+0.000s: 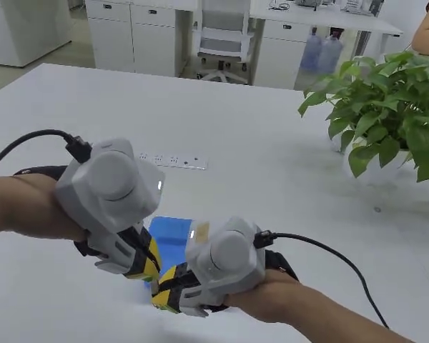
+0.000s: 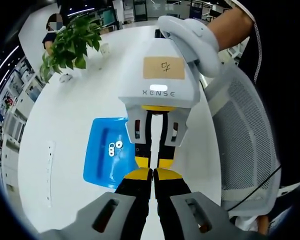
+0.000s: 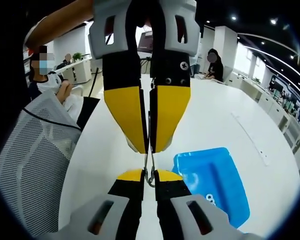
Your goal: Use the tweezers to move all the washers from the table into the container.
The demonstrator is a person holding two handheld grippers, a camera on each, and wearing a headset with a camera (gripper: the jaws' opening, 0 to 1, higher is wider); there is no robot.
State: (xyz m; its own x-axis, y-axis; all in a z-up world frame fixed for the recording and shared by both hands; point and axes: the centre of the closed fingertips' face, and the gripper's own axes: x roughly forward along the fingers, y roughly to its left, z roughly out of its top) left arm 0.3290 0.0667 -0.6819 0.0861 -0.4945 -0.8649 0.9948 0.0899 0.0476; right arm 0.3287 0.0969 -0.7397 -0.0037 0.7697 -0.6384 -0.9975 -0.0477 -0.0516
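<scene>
Closest to the person, the right gripper (image 3: 150,177) and the left gripper (image 3: 148,147) meet tip to tip just above the near edge of the table (image 1: 272,164). Both are clenched, and in the right gripper view the thin metal tweezers (image 3: 148,167) run from between the yellow pads of one into the pads of the other. So each gripper seems to grasp the tweezers at one end, and I judge this to be a hand-over or a correction of the grip.

Just behind the grippers stands the blue container (image 2: 97,165), also near the near edge. About three small white washers (image 2: 115,147) lie inside it, close together near its middle and next to a dark groove. This part of the task looks done. I cannot tell whether more washers are left on the table, because the grippers hide the surface around them.

Farther on, a white power strip (image 1: 173,161) lies flat near the middle of the table. A green plant (image 1: 393,114) stands at its right edge, and beyond the far edge stands a white chair (image 1: 225,39)
</scene>
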